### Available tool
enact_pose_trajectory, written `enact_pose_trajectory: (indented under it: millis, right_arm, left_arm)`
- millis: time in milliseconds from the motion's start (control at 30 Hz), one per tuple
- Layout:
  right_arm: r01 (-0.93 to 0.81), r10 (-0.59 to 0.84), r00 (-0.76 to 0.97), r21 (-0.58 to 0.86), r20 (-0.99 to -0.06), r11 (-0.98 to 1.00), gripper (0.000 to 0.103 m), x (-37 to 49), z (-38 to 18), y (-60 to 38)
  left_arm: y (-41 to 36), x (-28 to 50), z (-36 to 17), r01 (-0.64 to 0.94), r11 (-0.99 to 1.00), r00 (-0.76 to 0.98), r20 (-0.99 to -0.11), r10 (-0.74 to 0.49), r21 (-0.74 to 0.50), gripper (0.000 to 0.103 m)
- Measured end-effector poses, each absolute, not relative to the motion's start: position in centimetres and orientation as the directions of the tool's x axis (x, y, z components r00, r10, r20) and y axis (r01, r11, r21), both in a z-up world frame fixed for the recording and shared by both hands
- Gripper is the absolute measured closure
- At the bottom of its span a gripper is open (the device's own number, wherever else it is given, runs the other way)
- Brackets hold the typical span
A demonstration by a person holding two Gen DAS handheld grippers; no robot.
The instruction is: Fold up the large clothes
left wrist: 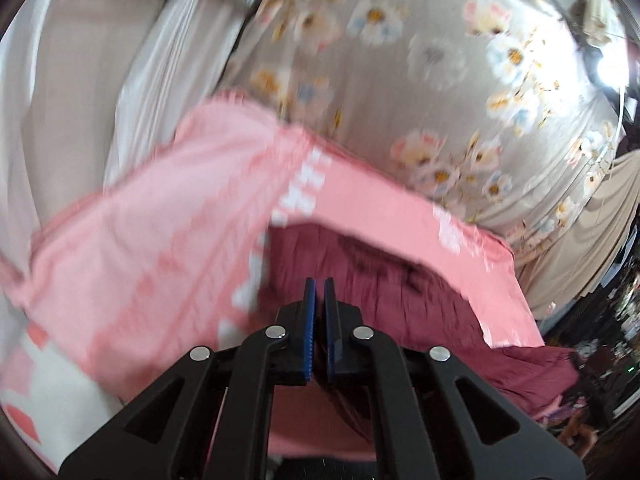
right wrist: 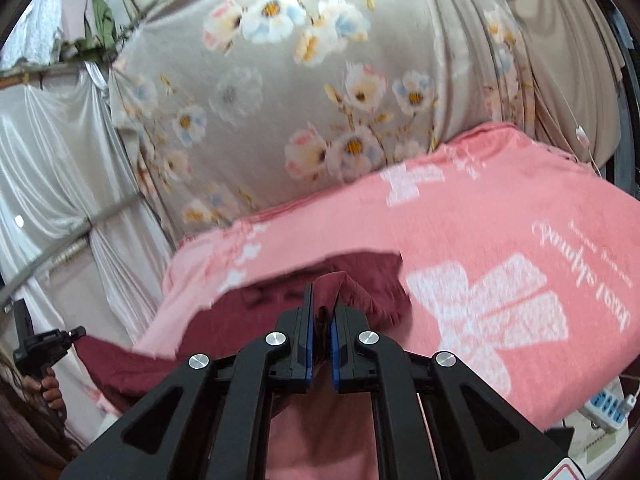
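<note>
A dark red garment (left wrist: pixel 400 300) lies on a table covered with a pink towel (left wrist: pixel 140 240). In the left wrist view my left gripper (left wrist: pixel 319 284) has its jaws nearly together, and the red cloth runs under and between them. In the right wrist view my right gripper (right wrist: pixel 323 292) is shut on a raised peak of the dark red garment (right wrist: pixel 280 320). The garment stretches left off the pink towel (right wrist: pixel 500 260) to the other gripper (right wrist: pixel 44 344), held in a hand at the far left. The left view is blurred.
A grey floral curtain (right wrist: pixel 300 100) hangs behind the table, with white drapes (right wrist: pixel 52 160) to the left. A white power strip (right wrist: pixel 604 406) lies at the lower right below the table edge. Dark clutter (left wrist: pixel 608 340) shows at the right in the left wrist view.
</note>
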State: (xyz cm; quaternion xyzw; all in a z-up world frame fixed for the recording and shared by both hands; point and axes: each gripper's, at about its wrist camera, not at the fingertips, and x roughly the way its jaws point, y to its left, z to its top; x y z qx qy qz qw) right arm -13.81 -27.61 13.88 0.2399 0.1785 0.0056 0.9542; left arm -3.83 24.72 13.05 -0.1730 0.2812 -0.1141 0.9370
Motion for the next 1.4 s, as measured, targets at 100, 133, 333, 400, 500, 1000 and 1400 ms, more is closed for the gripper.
enact_pose_trajectory:
  millis: [100,133,333,400,500,1000,1400]
  right_arm:
    - [0.068,0.117,0.934,0.488,-0.339,0.870,0.098,-9.3,13.8,-29.0]
    - [0.075,0.118,0.928,0.485,-0.354,0.871,0.098,-7.5,13.4,-29.3]
    - [0.113,0.112,0.893,0.457,-0.437,0.882,0.098,-3.1,11.2,-28.8]
    - [0.119,0.100,0.892,0.444,-0.441,0.888,0.098,-4.2,11.3,-28.7]
    - [0.131,0.084,0.894,0.437,-0.439,0.890,0.098,-6.1,11.5,-28.9]
    - [0.125,0.059,0.898,0.382,-0.436,0.916,0.098,-13.0,12.1,-27.4]
    - [0.167,0.021,0.894,0.376,-0.448,0.911,0.098,-15.5,11.0,-27.0]
  left_arm:
    - [23.3,-1.2,14.9,0.113,0.946,0.853,-0.458,-0.250,-0.304,0.103]
    - [22.5,0.9,15.1,0.121,0.951,0.855,-0.457,-0.246,-0.286,0.103]
    - [18.9,8.2,11.8,0.146,0.952,0.757,-0.589,-0.283,-0.270,0.103]
    - [18.2,7.3,10.7,0.165,0.954,0.735,-0.614,-0.289,-0.250,0.103]
    - [18.0,4.9,8.5,0.186,0.942,0.668,-0.667,-0.331,-0.281,0.103]
    - [23.9,-9.1,-5.8,-0.001,0.828,0.385,-0.764,-0.517,-0.561,0.036]
    - [23.4,-8.8,-12.0,-0.024,0.729,0.326,-0.695,-0.641,-0.684,0.043]
